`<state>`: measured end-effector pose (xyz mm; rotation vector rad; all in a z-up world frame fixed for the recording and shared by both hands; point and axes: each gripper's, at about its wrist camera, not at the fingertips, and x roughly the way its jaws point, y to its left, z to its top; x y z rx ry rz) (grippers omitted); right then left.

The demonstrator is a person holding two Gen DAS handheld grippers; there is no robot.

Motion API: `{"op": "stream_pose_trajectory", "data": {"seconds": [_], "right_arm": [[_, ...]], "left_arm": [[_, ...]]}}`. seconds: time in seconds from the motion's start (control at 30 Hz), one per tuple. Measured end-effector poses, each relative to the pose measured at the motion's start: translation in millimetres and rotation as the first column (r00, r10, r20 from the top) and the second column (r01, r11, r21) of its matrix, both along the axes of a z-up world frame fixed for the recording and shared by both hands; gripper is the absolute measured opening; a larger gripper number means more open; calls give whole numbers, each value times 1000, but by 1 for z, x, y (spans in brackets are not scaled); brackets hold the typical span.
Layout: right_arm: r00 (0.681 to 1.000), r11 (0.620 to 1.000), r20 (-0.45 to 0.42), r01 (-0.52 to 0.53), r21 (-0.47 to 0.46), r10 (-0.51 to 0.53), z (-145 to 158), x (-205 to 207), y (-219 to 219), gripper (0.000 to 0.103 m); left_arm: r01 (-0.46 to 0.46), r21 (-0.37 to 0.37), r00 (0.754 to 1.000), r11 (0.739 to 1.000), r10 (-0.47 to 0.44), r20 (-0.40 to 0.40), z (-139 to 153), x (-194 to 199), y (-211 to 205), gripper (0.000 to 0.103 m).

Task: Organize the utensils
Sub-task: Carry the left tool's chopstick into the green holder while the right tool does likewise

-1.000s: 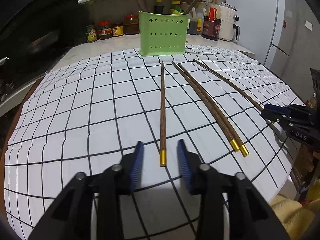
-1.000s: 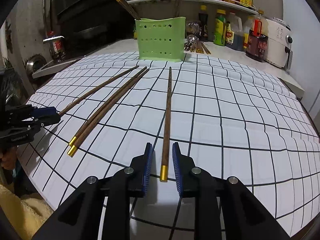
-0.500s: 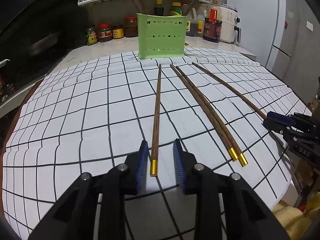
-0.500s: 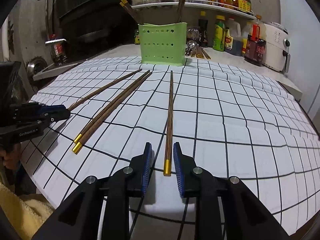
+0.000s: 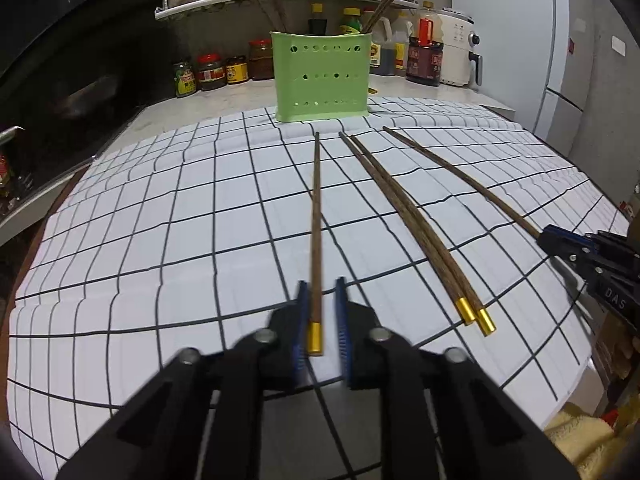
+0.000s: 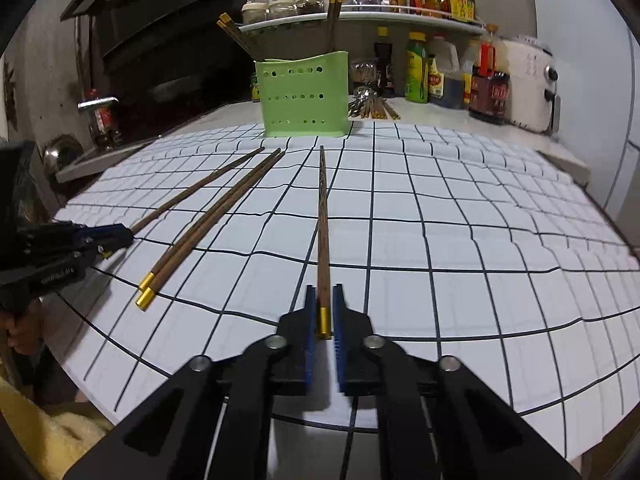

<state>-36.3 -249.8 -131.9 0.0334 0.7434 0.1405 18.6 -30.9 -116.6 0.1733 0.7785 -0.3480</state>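
Several brown chopsticks with gold caps lie on the checked cloth, tips toward a green holder [image 5: 322, 76] that has more chopsticks standing in it; the holder also shows in the right wrist view [image 6: 302, 96]. My left gripper [image 5: 319, 286] straddles the gold end of one chopstick [image 5: 316, 220], pads almost touching it. My right gripper [image 6: 324, 290] is shut on the gold end of another chopstick [image 6: 323, 220], the rightmost one. A pair of chopsticks [image 5: 408, 220] lies between the two; it shows in the right wrist view too [image 6: 208, 220].
Bottles and jars [image 5: 212, 76] and a white appliance [image 5: 460, 52] stand on the counter behind the holder. A dark stove area [image 6: 168, 60] is at the left. The cloth's front edge [image 6: 200, 376] is just under the grippers. Yellow fabric [image 5: 580, 436] lies below.
Both grippers moved forward over the gold ends of their chopsticks and narrowed. The right one closed onto its chopstick; the left one is nearly closed around its chopstick.
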Motion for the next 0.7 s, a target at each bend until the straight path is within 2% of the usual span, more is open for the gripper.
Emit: {"op": "stream_pose_trajectory", "data": {"seconds": [0.1, 0.2, 0.3, 0.43, 0.6, 0.7], "right_arm": [[1000, 1000, -10, 7, 20, -7, 2, 0, -2, 7], [1000, 997, -5, 9, 80, -9, 10, -1, -9, 7], [999, 991, 31, 16, 130, -20, 29, -3, -17, 7], [994, 984, 107, 17, 176, -36, 62, -3, -24, 7], [977, 985, 204, 19, 170, -54, 100, -2, -26, 7], [965, 988, 256, 18, 151, -57, 119, -2, -26, 7]], "left_arm": [[-4, -36, 1000, 999, 3, -16, 2, 2, 5, 7], [-1, -54, 1000, 999, 2, 11, 12, -1, 9, 7], [7, -90, 998, 996, -1, 68, 34, -3, 15, 7], [17, -139, 983, 990, 9, 184, 75, -4, 24, 7], [28, -186, 959, 982, 26, 284, 113, -7, 31, 7], [39, -202, 948, 979, 28, 316, 126, -12, 35, 7]]}}
